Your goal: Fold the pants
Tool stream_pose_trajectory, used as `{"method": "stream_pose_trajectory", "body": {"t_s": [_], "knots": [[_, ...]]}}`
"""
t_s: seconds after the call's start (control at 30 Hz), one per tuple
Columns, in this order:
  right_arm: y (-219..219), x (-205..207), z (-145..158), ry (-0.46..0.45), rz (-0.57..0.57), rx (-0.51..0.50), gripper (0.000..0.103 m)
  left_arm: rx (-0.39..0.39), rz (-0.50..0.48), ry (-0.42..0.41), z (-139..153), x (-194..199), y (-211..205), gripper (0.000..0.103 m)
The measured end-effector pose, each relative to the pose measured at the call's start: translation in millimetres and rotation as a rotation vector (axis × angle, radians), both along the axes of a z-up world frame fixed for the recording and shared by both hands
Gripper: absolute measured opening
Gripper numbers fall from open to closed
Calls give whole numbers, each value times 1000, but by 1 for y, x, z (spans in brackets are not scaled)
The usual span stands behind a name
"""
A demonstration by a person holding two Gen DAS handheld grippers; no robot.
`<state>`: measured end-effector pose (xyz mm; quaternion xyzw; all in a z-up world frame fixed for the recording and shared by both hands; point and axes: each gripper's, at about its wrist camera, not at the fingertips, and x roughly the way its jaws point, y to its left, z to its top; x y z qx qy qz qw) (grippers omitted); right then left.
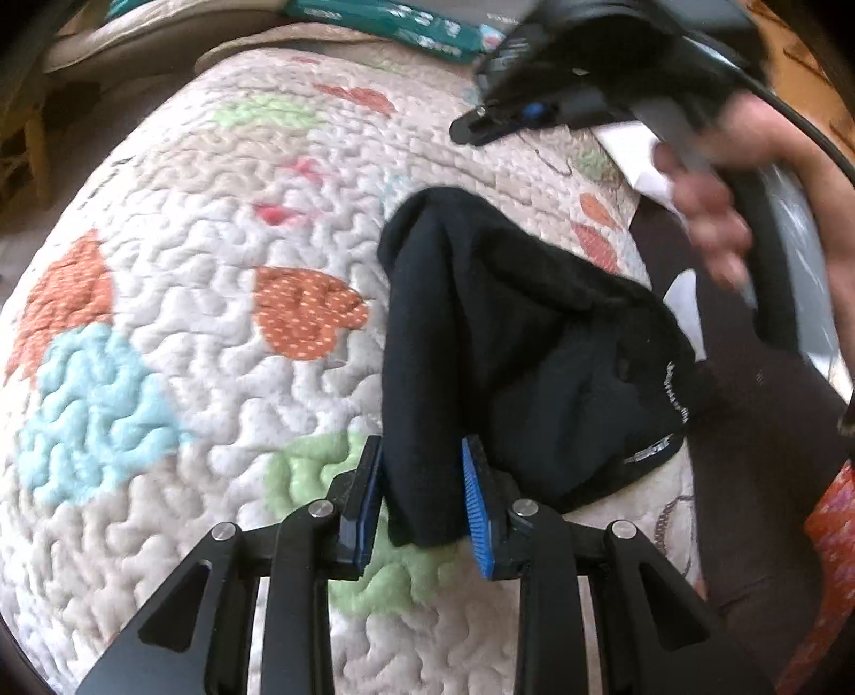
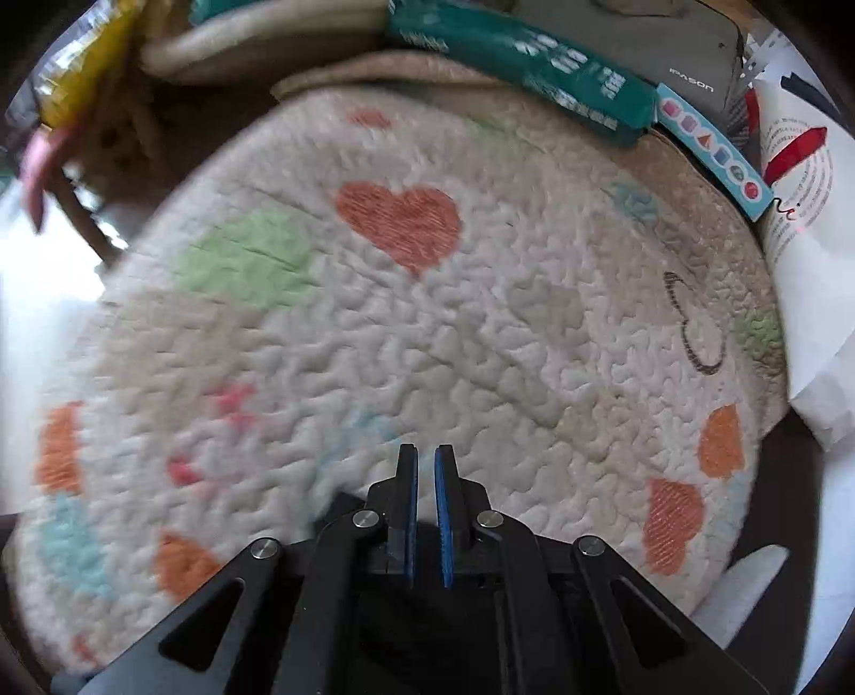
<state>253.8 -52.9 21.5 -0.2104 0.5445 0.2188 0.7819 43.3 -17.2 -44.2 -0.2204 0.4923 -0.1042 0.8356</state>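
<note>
Black pants (image 1: 513,342) lie bunched on a quilted cream blanket with coloured hearts (image 1: 176,278). In the left wrist view my left gripper (image 1: 422,481) is open, its blue-padded fingers standing either side of a hanging fold of the pants, not pressing it. My right gripper (image 1: 481,128) shows at the top right of that view, held in a hand above the blanket beyond the pants. In the right wrist view the right gripper (image 2: 426,492) has its pads nearly together with a thin empty gap, above the blanket (image 2: 427,321). No pants show ahead of it.
Teal packages (image 2: 513,59) and a grey box (image 2: 641,48) lie along the blanket's far edge. White printed paper (image 2: 801,240) lies at the right. A beige cushion (image 2: 256,37) sits at the back left. The person's dark-clothed legs (image 1: 748,481) are at the right of the left wrist view.
</note>
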Motion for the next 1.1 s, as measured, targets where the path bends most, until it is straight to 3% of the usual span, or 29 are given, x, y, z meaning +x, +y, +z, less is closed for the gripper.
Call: {"method": "stream_pose_trajectory", "body": {"t_s": [0.07,0.13,0.27,0.3,0.4,0.47,0.53,0.6,0.77,0.8,0.87,0.9,0.97,1.1], "knots": [[-11,-22,2,102,-2,137,6,27,15,-21,5,-6,5,26],[-13,-33,-11,172,-1,177,6,42,29,-33,7,-10,9,27],[-18,-33,-63,203,-64,8,9,65,37,-32,7,-12,12,31],[-23,-30,-68,215,-92,31,9,65,40,-28,7,-12,12,32],[-42,-34,-39,169,-152,184,12,51,52,-22,6,-12,18,35],[-61,-47,-17,98,-167,243,22,39,70,-21,7,-10,24,37],[-91,-74,5,-11,-231,251,60,31,79,-23,8,-9,29,40],[-117,-94,10,-74,-288,239,69,37,74,-29,10,-6,26,43],[-175,-117,-34,48,-408,286,68,77,95,-69,16,-1,34,47],[-177,-117,-42,69,-417,306,63,90,104,-71,15,0,36,47],[-173,-120,-56,119,-420,370,39,106,121,-63,11,0,41,47],[-171,-121,-59,142,-425,394,17,108,128,-54,9,0,44,47],[-173,-123,-60,143,-442,403,11,103,147,-38,6,-1,51,47],[-177,-124,-55,66,-456,285,9,69,176,-18,3,1,62,47]]}}
